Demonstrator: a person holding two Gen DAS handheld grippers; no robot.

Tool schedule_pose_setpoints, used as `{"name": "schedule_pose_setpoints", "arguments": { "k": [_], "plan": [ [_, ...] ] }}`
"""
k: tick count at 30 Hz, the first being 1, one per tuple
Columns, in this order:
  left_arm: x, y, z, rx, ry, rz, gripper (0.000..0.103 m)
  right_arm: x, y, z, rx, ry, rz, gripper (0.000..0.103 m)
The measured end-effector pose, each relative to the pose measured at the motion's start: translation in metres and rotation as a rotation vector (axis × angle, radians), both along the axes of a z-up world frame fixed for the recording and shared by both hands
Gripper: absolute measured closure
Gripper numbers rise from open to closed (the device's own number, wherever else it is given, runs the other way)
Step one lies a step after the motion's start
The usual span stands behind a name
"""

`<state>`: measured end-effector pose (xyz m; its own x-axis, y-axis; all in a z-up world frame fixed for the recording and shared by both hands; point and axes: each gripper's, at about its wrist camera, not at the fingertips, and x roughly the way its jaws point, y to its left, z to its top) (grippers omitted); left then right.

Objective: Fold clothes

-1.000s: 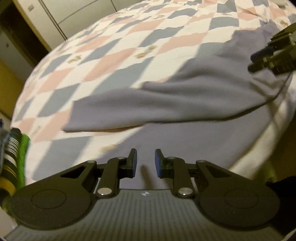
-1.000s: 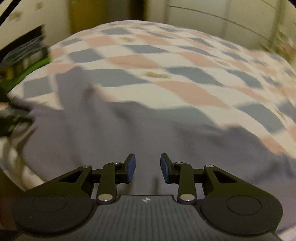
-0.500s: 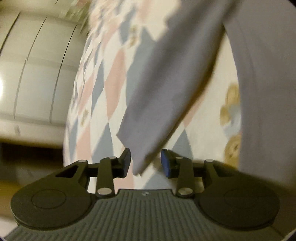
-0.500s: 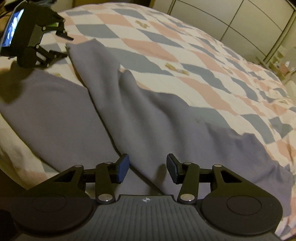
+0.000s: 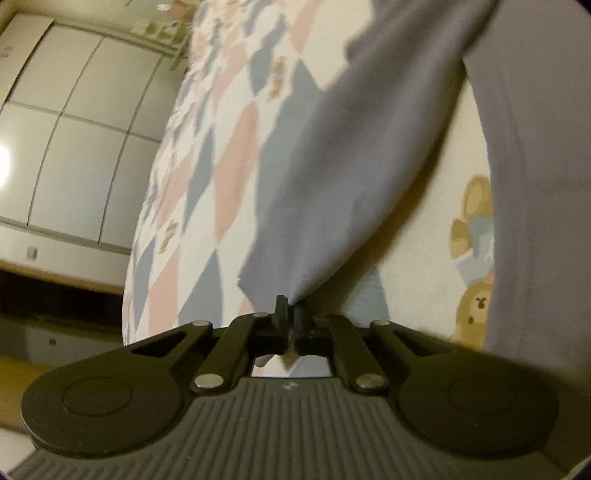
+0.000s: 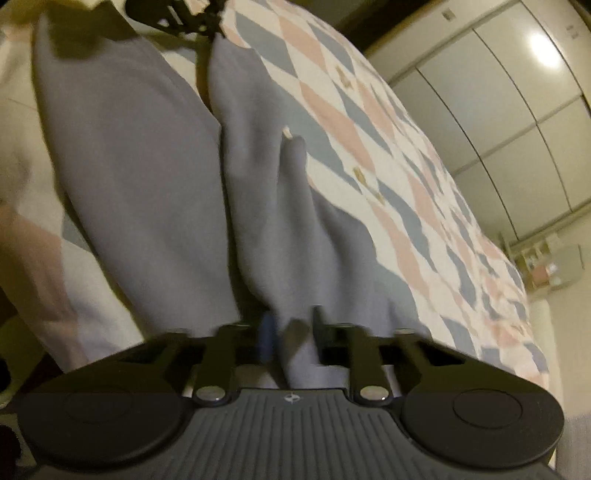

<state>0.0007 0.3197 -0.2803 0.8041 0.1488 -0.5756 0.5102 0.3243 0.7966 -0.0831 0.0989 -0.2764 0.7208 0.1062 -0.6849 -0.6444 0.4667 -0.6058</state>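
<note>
A grey long-sleeved garment [image 5: 332, 166] lies spread on the patchwork bed cover [image 5: 207, 184]. My left gripper [image 5: 290, 314] is shut on the tip of one sleeve, which runs up and to the right from the jaws. In the right wrist view the garment [image 6: 147, 166] stretches away from me in two long grey panels. My right gripper [image 6: 291, 332] has its fingers drawn close around a raised fold of the grey cloth. The left gripper [image 6: 214, 31] shows at the top of that view, at the far sleeve end.
The bed cover [image 6: 369, 110] has pink, grey and white diamonds with small bear prints [image 5: 476, 302]. White wardrobe doors [image 5: 74, 129] stand beyond the bed. A small shelf with items [image 6: 546, 266] sits at the far right. The bed's near edge drops off at the left.
The left gripper swung to the sleeve tip and shut on it. The right gripper dropped low onto the garment and its fingers narrowed around a fold.
</note>
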Motion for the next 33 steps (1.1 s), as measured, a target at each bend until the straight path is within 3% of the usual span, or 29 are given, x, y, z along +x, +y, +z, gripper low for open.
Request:
{"name": "schedule_pose_setpoints", "arguments": {
  "k": [7,10,14,17,20,25,33],
  "plan": [
    [-0.063,0.0,0.08,-0.006,-0.115,0.153,0.101,-0.008,-0.023,0.032,0.082,-0.053,0.072,0.103],
    [-0.108,-0.009,0.088,-0.035,-0.095,0.249,0.101,-0.017,-0.029,0.037,0.1,-0.03,0.116,0.103],
    [-0.15,-0.024,0.04,-0.046,0.013,0.345,0.1,-0.023,-0.034,0.015,0.058,0.031,0.162,0.103],
    [-0.167,-0.032,0.008,-0.004,0.035,0.357,0.1,-0.025,-0.034,0.0,0.047,0.047,0.192,0.103],
    [-0.168,-0.035,0.017,-0.009,-0.015,0.383,0.1,-0.024,-0.036,0.005,0.074,0.033,0.197,0.103],
    [-0.17,-0.037,0.017,0.025,-0.029,0.386,0.1,-0.034,-0.044,0.021,0.14,0.032,0.203,0.103],
    [-0.174,-0.039,0.018,0.062,-0.063,0.396,0.1,-0.041,-0.043,0.014,0.16,0.067,0.195,0.102]
  ]
}}
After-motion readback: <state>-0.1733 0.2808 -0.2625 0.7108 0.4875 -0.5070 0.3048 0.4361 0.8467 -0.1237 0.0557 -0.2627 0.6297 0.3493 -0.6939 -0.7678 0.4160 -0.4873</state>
